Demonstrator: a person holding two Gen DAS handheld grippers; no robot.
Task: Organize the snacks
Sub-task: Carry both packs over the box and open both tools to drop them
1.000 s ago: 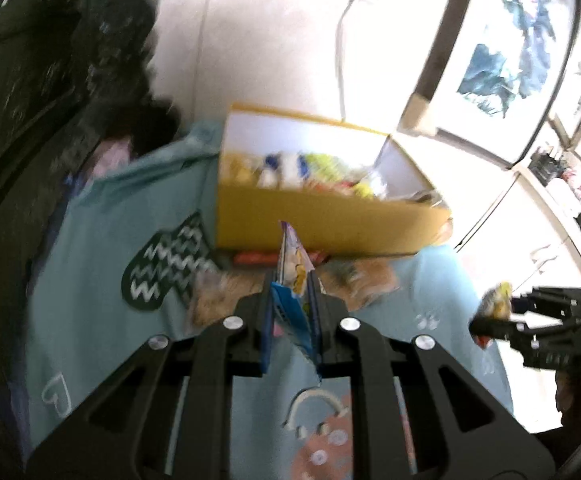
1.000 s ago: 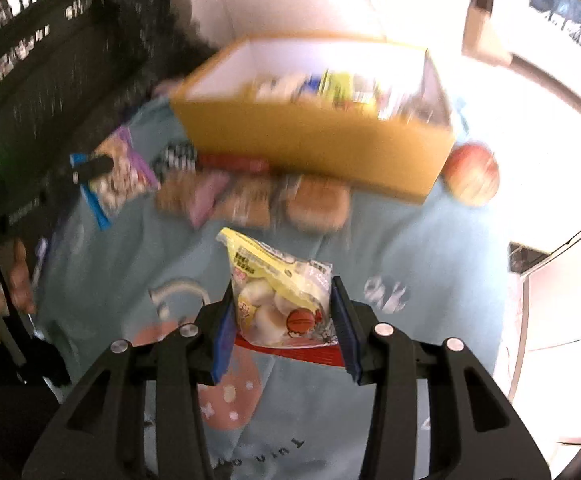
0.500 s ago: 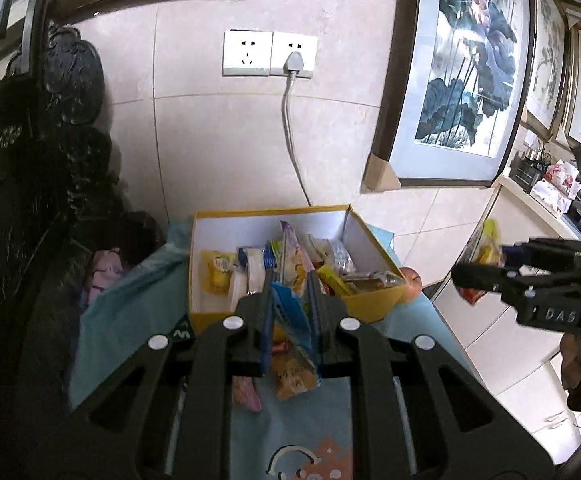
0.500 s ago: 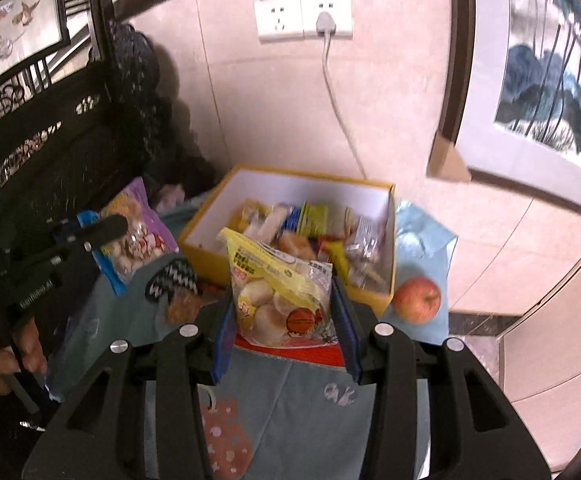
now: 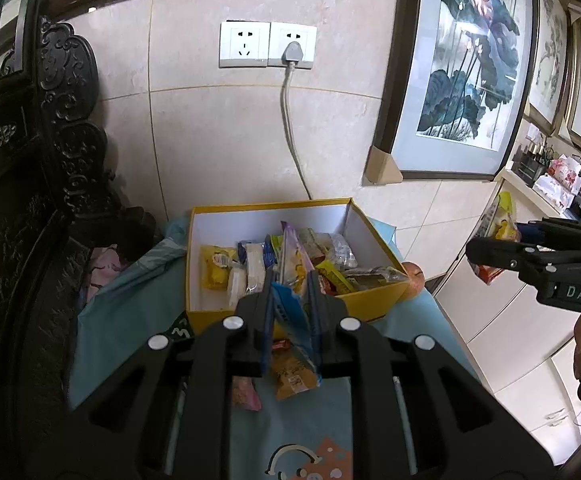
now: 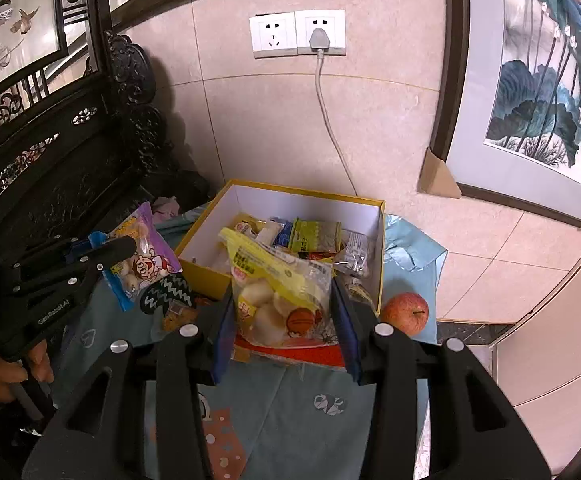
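Left claw [image 5: 292,312] pinching my thin purple packet [image 5: 290,264]; right claw [image 6: 282,320] clamps puffy bun bag [image 6: 282,300]; box [image 6: 202,268] just ahead, below; both light, crinkly, crushable; I'd grip seams.

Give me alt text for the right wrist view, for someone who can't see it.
The right gripper holds a yellow-topped snack bag in its jaws above a blue cloth, in front of an open yellow box of snacks. A red apple sits right of the box; the left gripper holds a purple snack bag.
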